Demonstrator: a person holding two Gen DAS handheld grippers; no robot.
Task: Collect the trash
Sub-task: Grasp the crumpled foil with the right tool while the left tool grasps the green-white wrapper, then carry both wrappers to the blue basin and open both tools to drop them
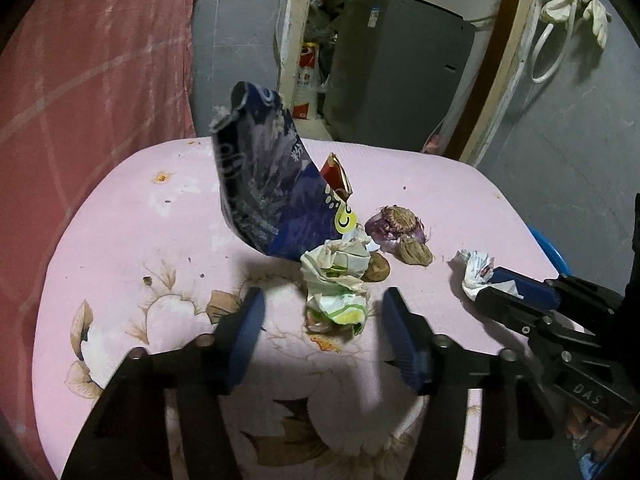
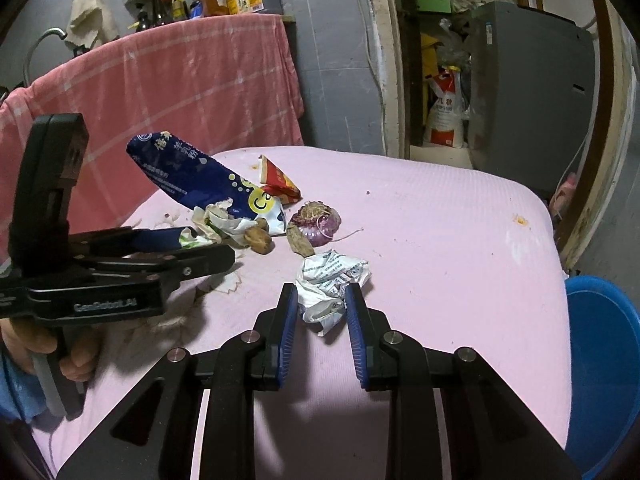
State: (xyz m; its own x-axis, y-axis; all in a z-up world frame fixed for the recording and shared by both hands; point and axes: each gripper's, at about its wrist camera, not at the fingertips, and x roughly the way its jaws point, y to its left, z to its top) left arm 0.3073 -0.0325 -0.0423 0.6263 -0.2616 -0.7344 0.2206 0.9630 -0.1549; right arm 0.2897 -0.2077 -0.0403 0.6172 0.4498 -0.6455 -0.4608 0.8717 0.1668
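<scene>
Right tongs (image 2: pixel 321 316), half open, straddle the crumpled printed paper (image 2: pixel 330 282) straight ahead; left tongs (image 1: pixel 324 320) gape around the greenish wrapper wad (image 1: pixel 338 284).

A tall dark-blue foil snack bag (image 1: pixel 264 176), torn open at the top, is seen leaning at the far left of the pile on the pink cloth. A small red and gold wrapper (image 1: pixel 337 176) is propped just behind its right edge. A crumpled white paper wrapper with green and yellow print (image 1: pixel 338 284) lies at the bag's near foot, with a brown nut shell (image 1: pixel 376 270) touching its right side. To the right, a purple onion end with dried roots (image 1: pixel 394 222) rests beside a brown onion peel piece (image 1: pixel 414 254). Farther right, a crumpled white printed paper wad (image 2: pixel 330 280) is found apart from the pile.
</scene>
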